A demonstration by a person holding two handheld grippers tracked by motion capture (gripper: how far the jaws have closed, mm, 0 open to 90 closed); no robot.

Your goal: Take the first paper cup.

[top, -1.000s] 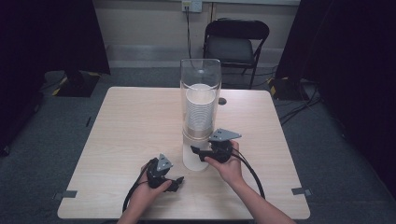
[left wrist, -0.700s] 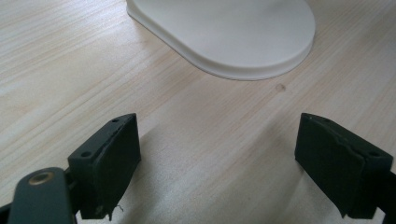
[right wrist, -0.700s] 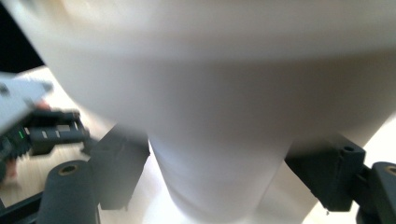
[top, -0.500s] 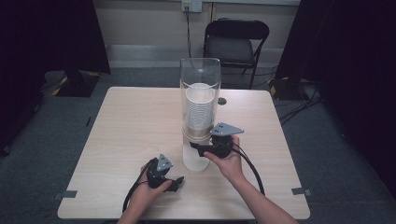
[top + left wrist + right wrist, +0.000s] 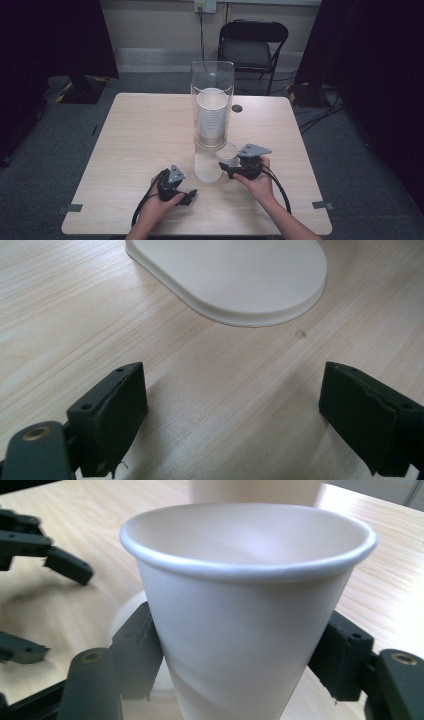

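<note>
Right gripper (image 5: 223, 170) was clamped on a white paper cup (image 5: 245, 615), one jaw on each side of the cup's lower wall; the cup stood upright. Its jaws had just been opening slightly, the cup between them. In the high view this paper cup (image 5: 228, 152) sat at about four o'clock of the clear cup dispenser (image 5: 212, 105), just beside its white base (image 5: 207, 166). Left gripper (image 5: 189, 196) rested low over the wooden table (image 5: 135, 130) at seven o'clock of the dispenser, jaws spread wide with nothing between them, the base's edge (image 5: 240, 280) ahead.
</note>
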